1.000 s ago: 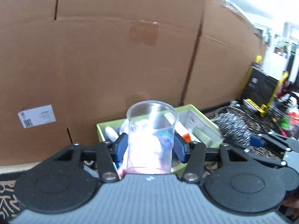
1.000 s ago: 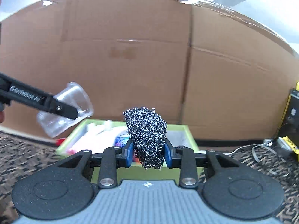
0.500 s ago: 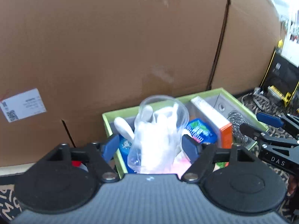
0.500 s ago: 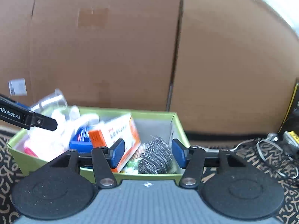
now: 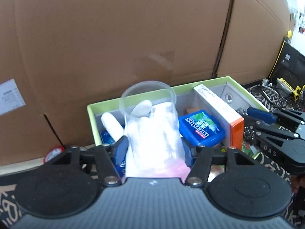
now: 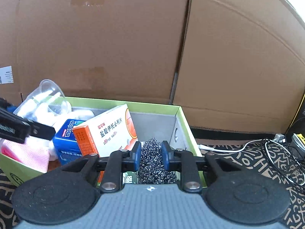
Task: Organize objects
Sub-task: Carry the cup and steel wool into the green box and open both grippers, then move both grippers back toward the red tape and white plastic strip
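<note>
Both grippers were over the green box (image 6: 179, 112) when I checked the feeds. My left gripper (image 5: 155, 148) had the clear plastic cup (image 5: 150, 118) between its blue pads; the jaws had just been closing, and the pads sat against the cup's lower sides, so I read it as clamped. The cup leaned toward twelve o'clock, mouth away from the camera, over the left half of the box with a white glove (image 5: 112, 124) and a pink cloth (image 6: 28, 152) beneath it.

My right gripper (image 6: 151, 157) had also just been closing, and its pads pinched the steel wool scourer (image 6: 152, 162), which sat low in the right end of the box. At ten o'clock from the scourer stood the white and orange medicine carton (image 6: 112, 131), tilted, and at nine o'clock from that the blue Mentos tin (image 6: 65, 141).

I could see the box sitting on a dark patterned mat (image 6: 247, 164). A wall of brown cardboard (image 6: 133, 47) rose just behind it at twelve o'clock. White cables (image 6: 266, 148) lay on the mat at three o'clock.
</note>
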A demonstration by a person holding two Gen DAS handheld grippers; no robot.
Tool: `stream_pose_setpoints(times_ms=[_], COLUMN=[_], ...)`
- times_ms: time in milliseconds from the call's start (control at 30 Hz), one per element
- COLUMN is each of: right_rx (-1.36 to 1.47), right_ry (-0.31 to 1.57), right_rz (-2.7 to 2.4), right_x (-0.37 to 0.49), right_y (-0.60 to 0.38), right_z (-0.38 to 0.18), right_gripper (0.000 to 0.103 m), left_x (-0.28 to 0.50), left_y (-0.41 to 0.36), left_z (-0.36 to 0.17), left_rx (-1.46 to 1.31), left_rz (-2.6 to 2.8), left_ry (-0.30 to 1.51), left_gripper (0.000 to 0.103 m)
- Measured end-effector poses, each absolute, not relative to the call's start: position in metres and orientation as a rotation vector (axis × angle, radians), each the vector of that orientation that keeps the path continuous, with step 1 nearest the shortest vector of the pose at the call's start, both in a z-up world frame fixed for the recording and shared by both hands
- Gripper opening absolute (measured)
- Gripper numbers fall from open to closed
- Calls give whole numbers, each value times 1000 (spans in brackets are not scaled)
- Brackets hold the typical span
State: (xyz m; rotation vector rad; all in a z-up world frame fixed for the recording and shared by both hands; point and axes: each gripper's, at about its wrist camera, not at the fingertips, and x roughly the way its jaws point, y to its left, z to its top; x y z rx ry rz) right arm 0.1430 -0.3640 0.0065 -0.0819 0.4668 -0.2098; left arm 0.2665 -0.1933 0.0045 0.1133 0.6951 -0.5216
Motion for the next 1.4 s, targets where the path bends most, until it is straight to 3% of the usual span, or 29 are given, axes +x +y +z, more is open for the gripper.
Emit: stream_pose_setpoints(times_ms=[33, 67, 100, 133, 167, 267, 500, 567, 633, 867, 1200, 1400], right_rx=[-79, -72, -60, -50, -47, -49, -46, -51, -67, -98, -74, -101], right_ry=[459, 444, 425, 397, 367, 300, 253, 289, 335, 397, 419, 494], right_rz=[-205, -199, -198, -205, -210, -180, -22, 63, 131, 157, 40, 55], right_x=[139, 133, 127, 119, 111, 85, 48, 50, 58, 110, 130, 133], right_y=[-363, -362, -360, -357, -352, -332, -266, -240, -214, -160, -167, -154], right_z=[8, 11, 14, 19, 24, 37, 32, 21, 10, -18, -26, -38], right_gripper=[33, 38, 56, 68, 69, 70, 71, 66, 54, 55, 51, 57], left_x=[263, 259, 252, 244, 236, 207, 166, 160, 161, 166, 186, 203], left_y=[-190, -186, -179, -172, -164, -139, -64, -47, -35, 10, 19, 18], left_z=[6, 9, 14, 20, 25, 40, 37, 34, 21, 8, -10, -16], left_rx=[106, 92, 77, 67, 63, 47, -85, -91, -98, -158, -152, -142], left_rz=[-533, -549, -565, -571, -566, -561, -455, -396, -350, -278, -278, -287], left_ry=[682, 665, 636, 597, 551, 467, 473, 495, 520, 580, 623, 630], left_gripper=[63, 75, 90, 97, 103, 103, 103, 103, 103, 103, 103, 103])
